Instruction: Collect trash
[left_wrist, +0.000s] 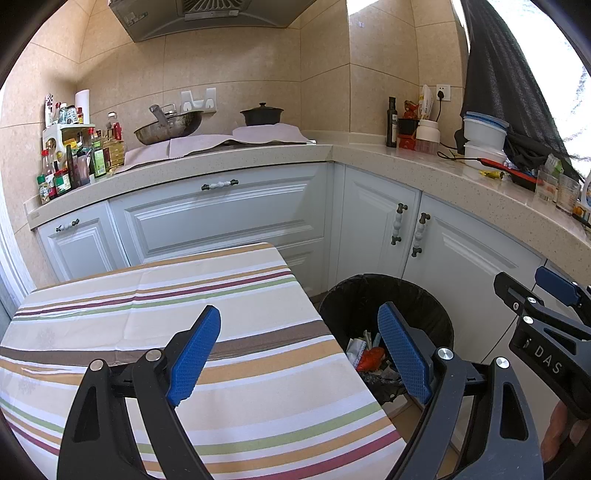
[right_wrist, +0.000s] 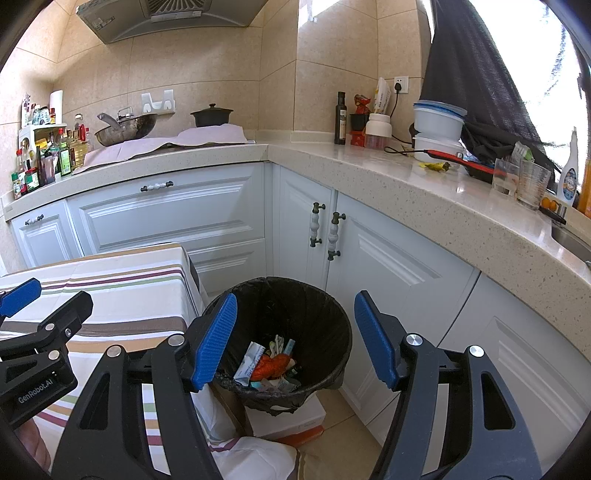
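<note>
Lying at the bottom of the black-lined bin (right_wrist: 280, 325), the trash (right_wrist: 269, 363) sits below and between the fingers of the right gripper (right_wrist: 295, 339), which stands open and holds nothing. The left gripper (left_wrist: 299, 354) is wide open and empty over the right edge of the striped tablecloth (left_wrist: 147, 295), beside the bin's rim. White cabinet doors (right_wrist: 388, 277) stand close behind the bin.

Striped cloth table cover (left_wrist: 192, 295); glossy black plastic bin liner (right_wrist: 306, 306); speckled stone counter (right_wrist: 369, 173).

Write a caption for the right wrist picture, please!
Open right gripper hovers empty over the black trash bin holding wrappers, beside the striped table.
</note>
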